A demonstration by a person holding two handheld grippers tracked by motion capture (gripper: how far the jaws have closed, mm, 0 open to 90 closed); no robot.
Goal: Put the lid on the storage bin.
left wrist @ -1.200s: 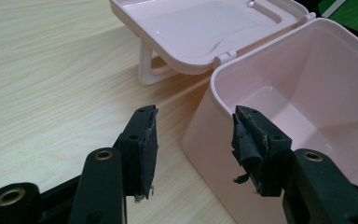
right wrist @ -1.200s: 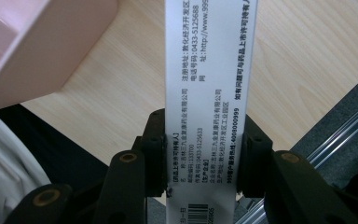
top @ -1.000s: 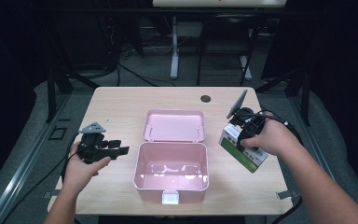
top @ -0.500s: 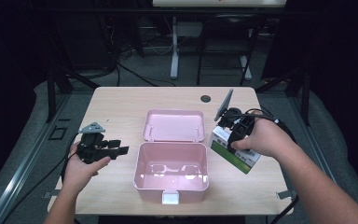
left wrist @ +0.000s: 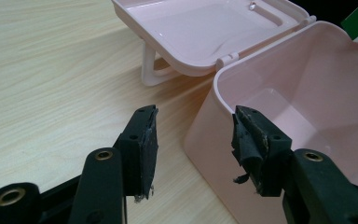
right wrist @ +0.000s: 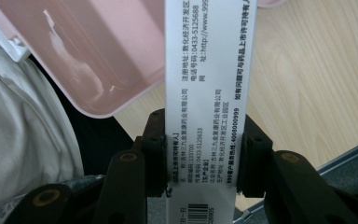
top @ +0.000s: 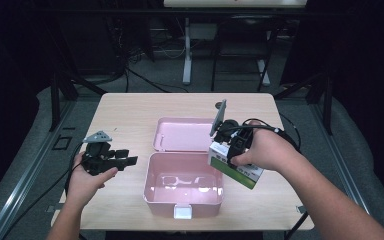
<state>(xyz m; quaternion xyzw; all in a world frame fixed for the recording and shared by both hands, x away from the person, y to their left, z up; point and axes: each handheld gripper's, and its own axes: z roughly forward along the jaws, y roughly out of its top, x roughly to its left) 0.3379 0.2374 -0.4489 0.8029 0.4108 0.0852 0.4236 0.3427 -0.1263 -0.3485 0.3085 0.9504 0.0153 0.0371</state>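
Observation:
An open pink plastic box [top: 184, 191] stands at the table's front middle, its lid [top: 182, 134] laid back flat behind it. My right gripper [top: 228, 150] is shut on a green and white carton [top: 235, 166], held above the table just right of the box's rim. In the right gripper view the pads clamp the carton's white printed side [right wrist: 204, 116], with the pink box [right wrist: 88, 51] to the upper left. My left gripper [top: 125, 161] rests open left of the box, nothing between its pads. Its jaws [left wrist: 193, 144] point at the box's near corner [left wrist: 279, 107].
The pale wooden table [top: 130, 112] has bare room at the left and back. A small dark round object [top: 219, 105] lies near the far edge. Cables trail from both grippers. Dark floor and table legs lie beyond the far edge.
My right gripper has carried the carton leftward and slightly up, from the table's right side to the box's right rim. The left gripper has stayed put.

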